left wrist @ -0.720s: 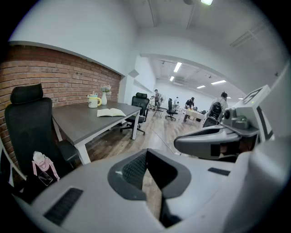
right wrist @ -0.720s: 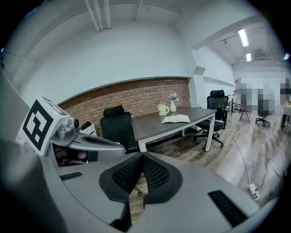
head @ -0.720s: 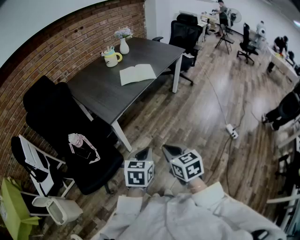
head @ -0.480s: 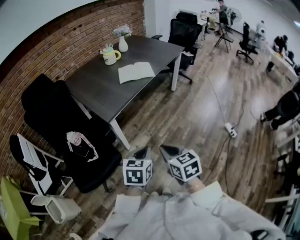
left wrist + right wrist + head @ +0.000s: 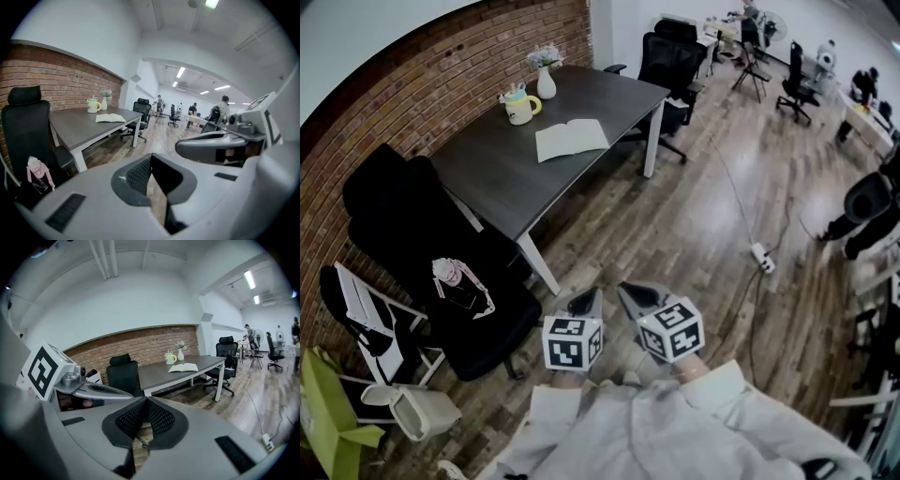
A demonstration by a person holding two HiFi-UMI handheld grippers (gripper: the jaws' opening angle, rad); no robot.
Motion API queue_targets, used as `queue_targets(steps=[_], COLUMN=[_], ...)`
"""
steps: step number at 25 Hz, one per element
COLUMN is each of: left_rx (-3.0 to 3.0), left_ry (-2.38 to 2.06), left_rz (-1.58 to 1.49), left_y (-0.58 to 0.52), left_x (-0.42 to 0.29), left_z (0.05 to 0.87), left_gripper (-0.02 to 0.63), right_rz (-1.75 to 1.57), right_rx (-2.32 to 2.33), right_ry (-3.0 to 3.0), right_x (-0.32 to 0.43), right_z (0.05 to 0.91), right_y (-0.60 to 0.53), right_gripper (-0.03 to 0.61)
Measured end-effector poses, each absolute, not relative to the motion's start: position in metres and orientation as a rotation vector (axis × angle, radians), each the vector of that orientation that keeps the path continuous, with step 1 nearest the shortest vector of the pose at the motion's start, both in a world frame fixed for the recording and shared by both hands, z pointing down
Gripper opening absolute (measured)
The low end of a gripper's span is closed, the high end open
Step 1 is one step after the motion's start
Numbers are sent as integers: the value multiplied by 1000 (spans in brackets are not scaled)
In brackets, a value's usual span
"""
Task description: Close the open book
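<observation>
One open book lies flat on the dark table, far ahead of both claws and a bit to their left. Behind the book, farther from the claws, stand one mug with a yellow handle and one white vase. The vase holds little flowers. Something pokes out of the mug, too small to tell. The left claw and the right claw are side by side, each pressed together with nothing inside. Left of the left claw is one black chair with one small doll on it.
</observation>
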State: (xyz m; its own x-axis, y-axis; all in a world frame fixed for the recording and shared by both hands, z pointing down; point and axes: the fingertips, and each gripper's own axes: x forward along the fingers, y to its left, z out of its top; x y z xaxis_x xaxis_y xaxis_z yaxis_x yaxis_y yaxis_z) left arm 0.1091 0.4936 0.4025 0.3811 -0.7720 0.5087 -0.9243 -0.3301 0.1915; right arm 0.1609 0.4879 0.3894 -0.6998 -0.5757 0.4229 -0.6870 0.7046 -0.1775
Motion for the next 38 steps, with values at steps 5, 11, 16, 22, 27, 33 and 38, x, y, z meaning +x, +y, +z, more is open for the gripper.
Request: queue_targets(steps=[5,11,16,22,27,33,38], left_rx=[2236,2214,2183,2144,2133,2175,2191], left_ry=[-1503,-1473,-1472,-1487,-1472,-1449,-1436], left_rz=[379,401,458,492,509,490,475], left_y=[483,479,483,476,450,377,309], left_x=[117,141,153,148,138,130,105], left_z=[388,402,412,417,427,424,420], left_gripper=[6,8,34,91,98,98,98], right_rz=[458,452,490,545,560,555,542], right_rx=[1020,1072,1028,982,1002,1051,1067], right_ry=[-2605,-2667,-2693,-2679,-2659,-2635,-2609], right_x=[178,199,203,197,193,191,168], right_z=[383,372,376,388,396,401,402], right_y=[477,470,474,465,438,374,309], right_gripper=[8,8,8,22,89,89,89])
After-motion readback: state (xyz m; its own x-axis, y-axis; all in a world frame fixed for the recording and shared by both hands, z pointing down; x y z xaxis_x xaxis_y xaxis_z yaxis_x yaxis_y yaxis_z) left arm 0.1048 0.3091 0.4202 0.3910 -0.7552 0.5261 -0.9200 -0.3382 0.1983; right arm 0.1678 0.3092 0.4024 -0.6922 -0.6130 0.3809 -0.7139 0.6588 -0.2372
